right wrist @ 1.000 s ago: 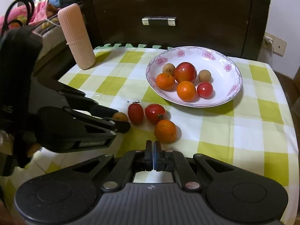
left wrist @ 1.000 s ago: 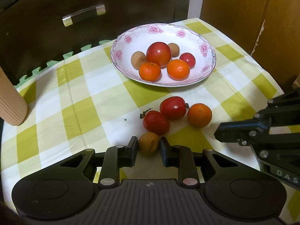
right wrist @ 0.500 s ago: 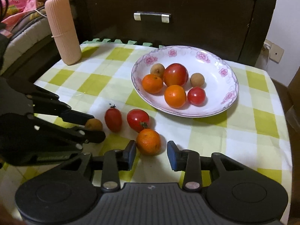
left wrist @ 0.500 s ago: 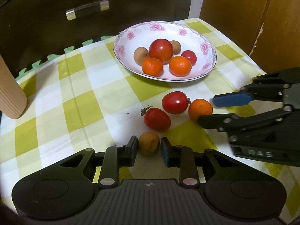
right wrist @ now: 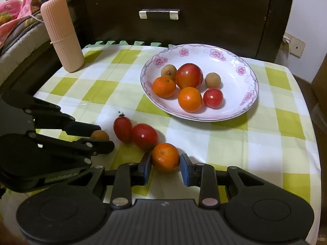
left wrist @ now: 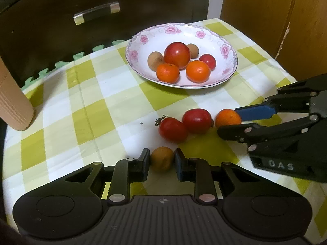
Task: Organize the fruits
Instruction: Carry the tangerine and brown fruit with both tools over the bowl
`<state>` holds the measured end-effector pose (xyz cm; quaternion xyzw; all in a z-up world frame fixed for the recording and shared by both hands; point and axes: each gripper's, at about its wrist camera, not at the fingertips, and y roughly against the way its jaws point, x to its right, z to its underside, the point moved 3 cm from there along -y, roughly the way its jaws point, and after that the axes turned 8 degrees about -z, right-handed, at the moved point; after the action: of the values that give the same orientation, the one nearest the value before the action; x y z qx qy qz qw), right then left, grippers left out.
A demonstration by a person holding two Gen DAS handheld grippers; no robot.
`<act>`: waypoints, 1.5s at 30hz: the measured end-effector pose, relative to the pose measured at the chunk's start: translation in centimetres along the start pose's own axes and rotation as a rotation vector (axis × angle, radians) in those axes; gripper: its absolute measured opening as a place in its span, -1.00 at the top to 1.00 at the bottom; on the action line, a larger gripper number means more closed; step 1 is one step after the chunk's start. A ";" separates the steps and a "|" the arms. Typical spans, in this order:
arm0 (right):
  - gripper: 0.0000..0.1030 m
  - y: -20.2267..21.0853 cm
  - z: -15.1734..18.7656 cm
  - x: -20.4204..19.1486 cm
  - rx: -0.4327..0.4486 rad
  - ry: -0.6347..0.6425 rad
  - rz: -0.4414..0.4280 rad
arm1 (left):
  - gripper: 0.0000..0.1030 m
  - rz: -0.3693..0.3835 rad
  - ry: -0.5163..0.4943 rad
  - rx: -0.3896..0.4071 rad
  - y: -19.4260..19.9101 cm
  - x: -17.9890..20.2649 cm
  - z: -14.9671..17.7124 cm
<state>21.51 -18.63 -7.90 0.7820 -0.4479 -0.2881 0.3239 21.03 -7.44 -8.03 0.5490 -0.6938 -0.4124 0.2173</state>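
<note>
A: How is the small brown fruit (left wrist: 162,158) expected to handle?

B: It is judged light, round and thin-skinned, so it could be bruised or rolled if squeezed hard. It is seen low in the centre of the left wrist view, between the pads of the left gripper (left wrist: 160,162), which appear to touch both its sides. A light hold across its widest part is advised.

A: And the orange (right wrist: 165,157)?

B: It is framed by the right gripper (right wrist: 166,165) at lower centre of the right wrist view. The left pad looks to be touching it, while a thin gap is seen at the right pad, so no hold is taken. It is judged firmer, yet smooth and apt to roll.

A: What room is left?

B: Two tomatoes (right wrist: 144,136) lie just beside the orange, toward the upper left, so they could be nudged. The plate (right wrist: 247,75) is found in the upper right, with bare space along its right half. The tablecloth (right wrist: 282,143) at right is open, but the table's edge is close there.
</note>
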 end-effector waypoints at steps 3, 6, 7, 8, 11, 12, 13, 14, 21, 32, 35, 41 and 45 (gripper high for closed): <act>0.43 0.4 0.1 -0.2 0.000 -0.003 -0.002 | 0.37 0.003 0.009 0.004 0.5 -0.2 0.0; 0.43 0.9 0.2 -0.4 0.006 -0.007 -0.010 | 0.37 0.009 0.020 0.014 1.0 -0.4 -0.2; 0.43 1.1 0.2 -0.5 0.009 -0.005 -0.009 | 0.37 0.009 0.024 0.019 1.1 -0.5 -0.3; 0.43 1.4 0.1 -0.5 0.015 -0.006 -0.010 | 0.37 0.007 0.027 0.023 1.3 -0.6 -0.3; 0.43 1.9 -0.1 -0.4 0.033 -0.014 -0.007 | 0.37 0.012 0.053 0.033 1.7 -1.1 -0.7; 0.43 2.1 -0.2 -0.3 0.039 -0.021 -0.006 | 0.37 0.012 0.064 0.040 1.9 -1.4 -0.9; 0.43 2.4 -0.3 -0.1 0.045 -0.029 -0.006 | 0.37 0.011 0.073 0.048 2.1 -1.6 -1.1; 0.43 2.6 -0.4 0.0 0.053 -0.038 -0.006 | 0.37 0.011 0.086 0.056 2.3 -1.9 -1.4; 0.43 3.3 -1.3 0.1 0.085 -0.048 0.000 | 0.36 0.029 0.098 0.075 2.5 -1.4 -2.4; 0.43 3.8 -2.9 0.9 0.130 -0.069 0.020 | 0.36 0.031 0.098 0.112 2.7 -1.0 -4.4; 0.43 3.9 -3.4 1.2 0.141 -0.071 0.025 | 0.36 0.034 0.107 0.122 2.5 -1.0 -5.3; 0.43 3.7 -4.8 2.4 0.161 -0.088 0.046 | 0.36 0.044 0.112 0.144 2.1 -0.5 -7.1; 0.43 3.5 -5.7 3.7 0.170 -0.104 0.067 | 0.36 0.047 0.120 0.152 1.4 -0.3 -8.2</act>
<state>25.51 -21.85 -2.30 0.7753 -0.5127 -0.2783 0.2421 26.52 -9.86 -2.23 0.5712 -0.7215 -0.3198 0.2256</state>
